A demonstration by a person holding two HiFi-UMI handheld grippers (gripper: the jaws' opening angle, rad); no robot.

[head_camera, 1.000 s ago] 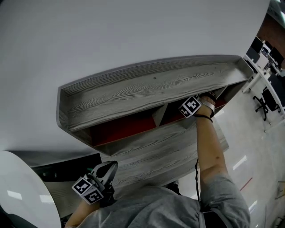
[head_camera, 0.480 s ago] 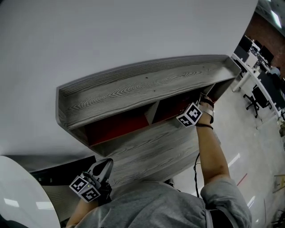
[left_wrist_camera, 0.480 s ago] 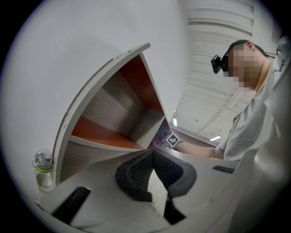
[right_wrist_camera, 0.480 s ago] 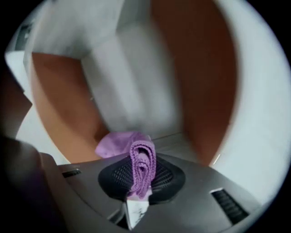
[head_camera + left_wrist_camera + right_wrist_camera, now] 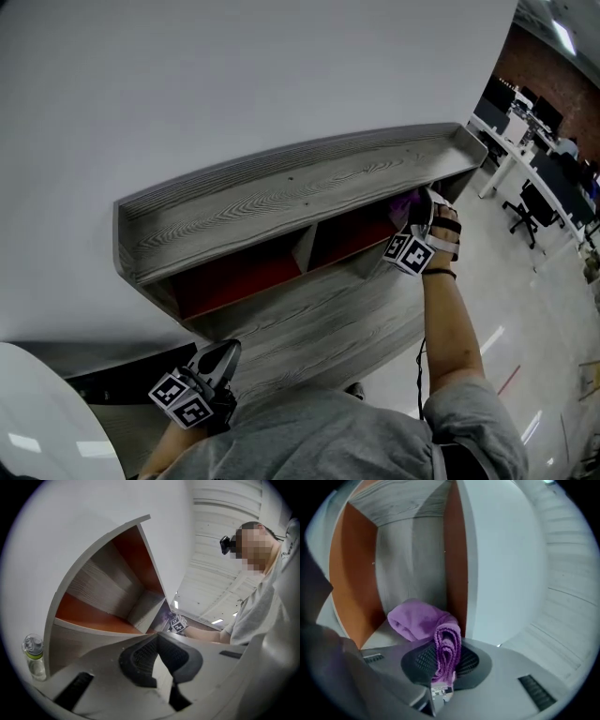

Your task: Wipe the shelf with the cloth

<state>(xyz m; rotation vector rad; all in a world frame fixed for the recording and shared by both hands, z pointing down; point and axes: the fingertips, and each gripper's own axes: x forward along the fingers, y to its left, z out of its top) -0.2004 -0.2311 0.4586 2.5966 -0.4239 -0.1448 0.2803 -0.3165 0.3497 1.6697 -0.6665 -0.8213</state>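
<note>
The grey wooden shelf (image 5: 281, 192) hangs on the white wall, its compartments lined in red-orange. My right gripper (image 5: 418, 217) is at the mouth of the rightmost compartment, shut on a purple cloth (image 5: 408, 200). In the right gripper view the cloth (image 5: 421, 619) is pinched between the pads (image 5: 466, 660), and its bunched end rests on the compartment's grey floor (image 5: 386, 631) near the orange side wall (image 5: 455, 564). My left gripper (image 5: 217, 361) hangs low near my chest, away from the shelf (image 5: 105, 590), with its jaws shut (image 5: 158, 643) on nothing.
A clear water bottle (image 5: 33, 656) stands at the lower left of the left gripper view. A white round surface (image 5: 47, 412) sits at bottom left in the head view. Desks and office chairs (image 5: 534, 202) stand far right across the floor.
My right gripper has drawn back out of the right compartment toward its opening, so the purple cloth now shows in the head view. The left gripper has stayed put.
</note>
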